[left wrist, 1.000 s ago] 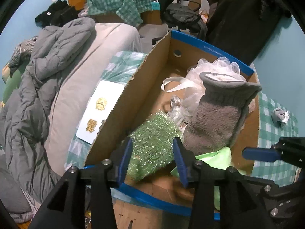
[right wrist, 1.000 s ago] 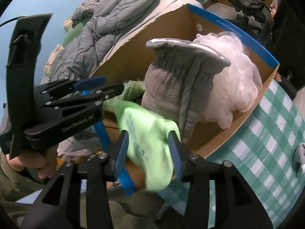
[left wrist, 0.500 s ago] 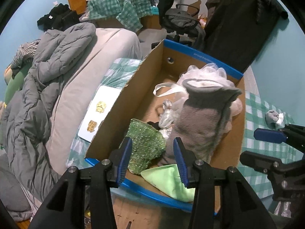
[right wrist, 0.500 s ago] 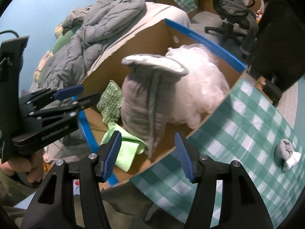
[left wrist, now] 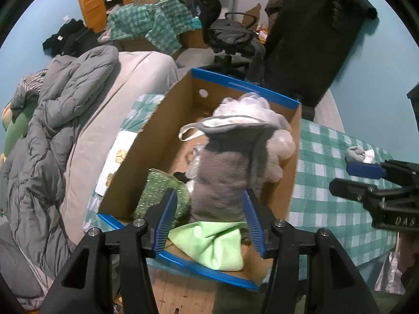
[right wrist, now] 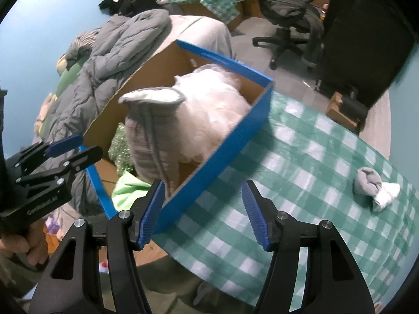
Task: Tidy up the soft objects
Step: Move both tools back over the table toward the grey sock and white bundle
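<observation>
The left gripper [left wrist: 208, 221] hangs above the near end of the cardboard box [left wrist: 146, 154], its jaws opening with nothing pinched; the green cloth [left wrist: 212, 246] lies below them in the box's near corner. The right gripper [right wrist: 203, 213] hovers over the box's near right wall and the checked tablecloth [right wrist: 301, 183], its jaws spread and empty. In the right wrist view a hand [right wrist: 19, 243] grips the left gripper's handle at the lower left.

Inside the box, just past the cloth, a grey knitted mitt [left wrist: 227, 172] stands upright with its cuff flared at the top. A sparkly green scrubber [left wrist: 162, 191] sits beside it toward the left wall. Behind the mitt a white mesh bath puff [right wrist: 217, 112] fills the far right corner, and a white loop of strap [left wrist: 187, 132] shows near the middle.

Well apart from the box, a rolled grey and white sock [right wrist: 374, 185] lies on the tablecloth toward its right edge. A white card [left wrist: 116, 157] rests on the cloth outside the box's left wall.

Farther off are a bed with a grey duvet [left wrist: 49, 136] and an office chair [left wrist: 231, 39].
</observation>
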